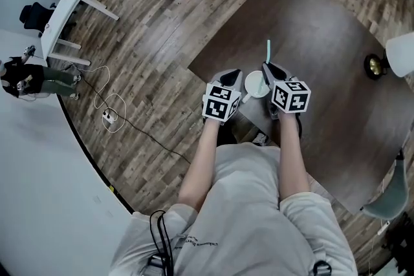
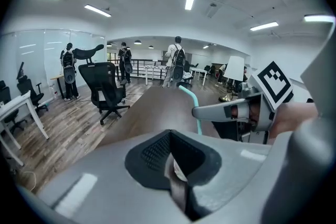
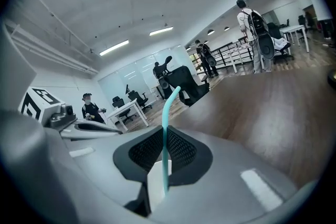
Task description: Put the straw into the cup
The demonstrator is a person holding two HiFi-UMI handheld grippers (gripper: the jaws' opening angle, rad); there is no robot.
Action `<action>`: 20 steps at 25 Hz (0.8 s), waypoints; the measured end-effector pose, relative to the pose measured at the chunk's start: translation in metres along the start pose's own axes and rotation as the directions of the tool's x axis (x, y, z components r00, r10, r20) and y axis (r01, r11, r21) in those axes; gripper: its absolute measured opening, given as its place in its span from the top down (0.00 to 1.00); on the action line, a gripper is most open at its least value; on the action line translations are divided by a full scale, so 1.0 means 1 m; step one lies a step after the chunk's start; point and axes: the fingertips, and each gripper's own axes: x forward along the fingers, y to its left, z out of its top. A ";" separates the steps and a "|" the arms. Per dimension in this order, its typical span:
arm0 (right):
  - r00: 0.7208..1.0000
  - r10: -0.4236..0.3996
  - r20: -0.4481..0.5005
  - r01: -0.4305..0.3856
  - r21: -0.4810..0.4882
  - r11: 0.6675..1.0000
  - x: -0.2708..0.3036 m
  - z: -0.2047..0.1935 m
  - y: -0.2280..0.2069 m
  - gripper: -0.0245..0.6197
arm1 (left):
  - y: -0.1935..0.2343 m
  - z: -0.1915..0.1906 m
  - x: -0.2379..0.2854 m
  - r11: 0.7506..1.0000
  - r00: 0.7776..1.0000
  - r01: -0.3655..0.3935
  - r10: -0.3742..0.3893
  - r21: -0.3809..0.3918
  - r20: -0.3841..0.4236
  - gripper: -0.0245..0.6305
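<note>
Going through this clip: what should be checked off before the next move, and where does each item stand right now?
1. Right gripper shut on the straw: ok, the straw stands between its closed jaws.
2. Left gripper steadying the cup: ok, a white edge sits between its closed jaws.
3. Cup mouth facing up: ok, the head view shows a round white opening.
4. Straw roughly upright, bent end on top: ok.
5. Straw's lower end lined up over the cup mouth: cannot tell, the right gripper hides it.
6. Straw already inside the cup: cannot tell.
</note>
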 end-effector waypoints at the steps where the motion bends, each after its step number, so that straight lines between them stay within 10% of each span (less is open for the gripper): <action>1: 1.000 -0.003 -0.012 0.003 -0.006 1.000 0.000 -0.003 -0.001 0.89 | -0.001 0.001 0.003 1.000 1.000 0.006 -0.006 0.002 0.002 0.96; 20: 0.992 0.000 -0.125 -0.018 -0.146 0.989 0.007 -0.032 0.006 0.89 | -0.007 -0.019 0.002 0.998 1.000 0.002 -0.002 -0.062 0.000 0.96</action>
